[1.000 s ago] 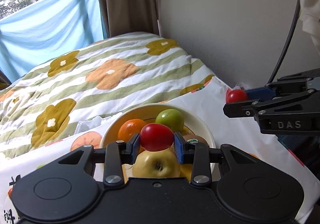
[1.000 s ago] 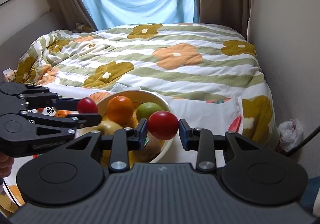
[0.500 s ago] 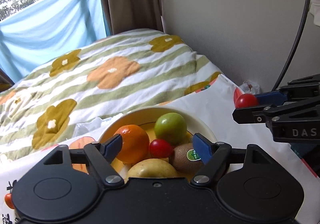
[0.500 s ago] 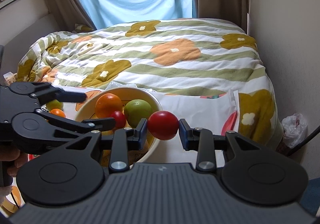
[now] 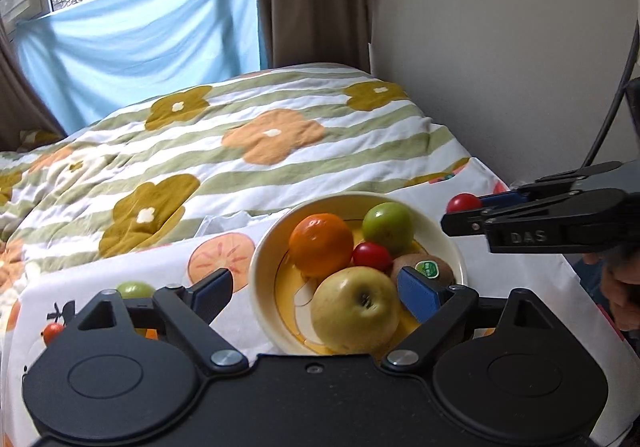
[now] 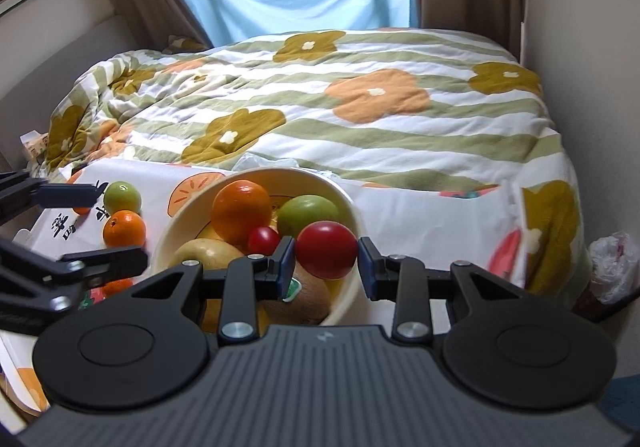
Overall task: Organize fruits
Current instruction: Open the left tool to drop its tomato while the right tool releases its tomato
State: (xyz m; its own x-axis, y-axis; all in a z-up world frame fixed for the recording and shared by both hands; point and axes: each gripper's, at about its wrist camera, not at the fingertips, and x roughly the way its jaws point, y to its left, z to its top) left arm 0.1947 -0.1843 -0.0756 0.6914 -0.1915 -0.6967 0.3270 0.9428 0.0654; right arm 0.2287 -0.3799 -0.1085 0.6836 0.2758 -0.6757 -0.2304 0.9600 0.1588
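The cream bowl [image 6: 348, 203] sits on the fruit-print cloth [image 6: 420, 215] at the foot of the bed, directly below and ahead of the right gripper [image 6: 326, 257]. Its jaws pinch a round red tomato [image 6: 326, 255], which hangs over the bowl's near right rim, above the kiwi [image 6: 308, 297] and just right of a smaller red tomato [image 6: 263, 240] already lying among the orange [image 6: 240, 211], green apple [image 6: 308, 213] and yellow apple [image 6: 208, 253]. The tomato has no long axis to mind, so I judge a small push forward and left would carry it clear of the rim before release. The left gripper [image 5: 316, 293] stands at the bowl's near left edge, jaws opening with nothing between them; loose fruit, a green one [image 6: 122, 197] and a small orange [image 6: 124, 228], lies on the cloth beside it.
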